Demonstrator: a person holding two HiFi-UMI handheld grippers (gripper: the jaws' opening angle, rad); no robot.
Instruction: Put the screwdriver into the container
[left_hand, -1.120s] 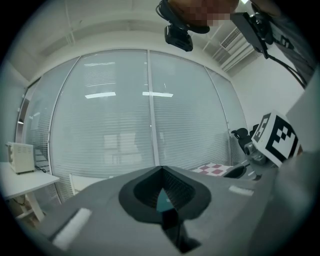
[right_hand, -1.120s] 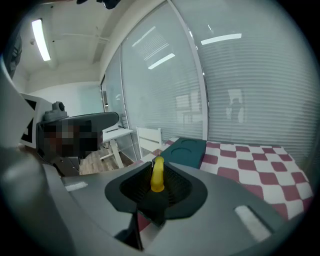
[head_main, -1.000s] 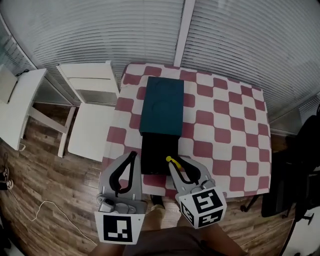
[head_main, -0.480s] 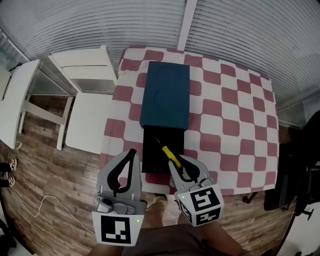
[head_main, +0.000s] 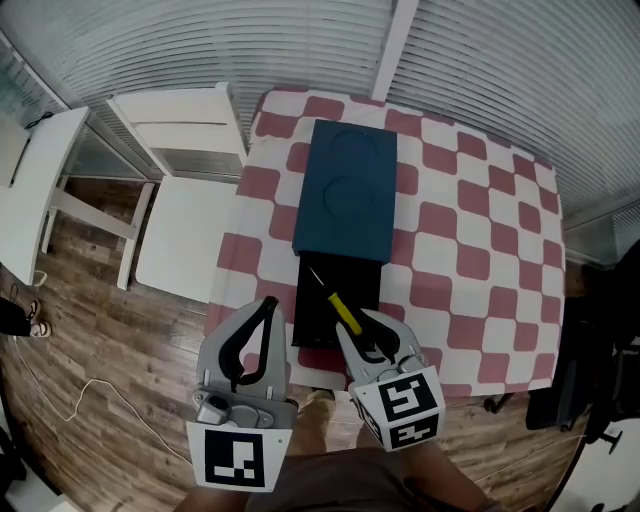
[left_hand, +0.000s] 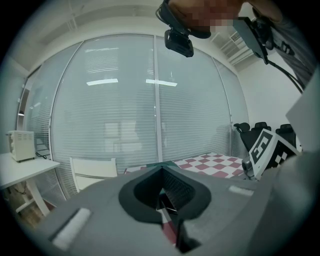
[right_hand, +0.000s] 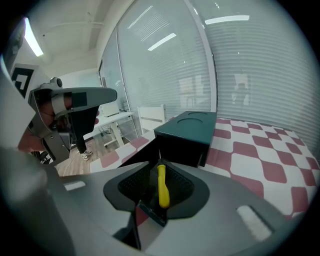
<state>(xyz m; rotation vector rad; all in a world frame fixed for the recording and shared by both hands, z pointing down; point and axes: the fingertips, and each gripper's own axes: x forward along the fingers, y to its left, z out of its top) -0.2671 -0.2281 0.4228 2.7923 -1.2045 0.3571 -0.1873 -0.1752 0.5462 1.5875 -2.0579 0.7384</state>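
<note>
Right gripper: jaws apart, having just been opening, with the rear end of the screwdriver between them.
Grip: the pads seem clear of the handle, though the view is too tight there to be sure.
Screwdriver look: 1 slim tool with a bright yellow, smooth, rounded handle and a thin dark shaft that is far narrower than the handle.
Screwdriver place: it slants over the open black part of the container. The shaft points away from the person toward the teal top, and its tip is near that top's front edge.
Left gripper: jaws together at the tips and nothing between them. It is just beside the container's left wall, over the table's near edge.
Container: a long box with a black open section nearest the person. Beyond that it is covered by the teal top, which has 2 round recesses.
Table: it is covered in a red-and-white checked cloth. The container lies on its left half, running from the near edge toward the far one.
Chair: white, just beside the table's left side, on a wood floor.
</note>
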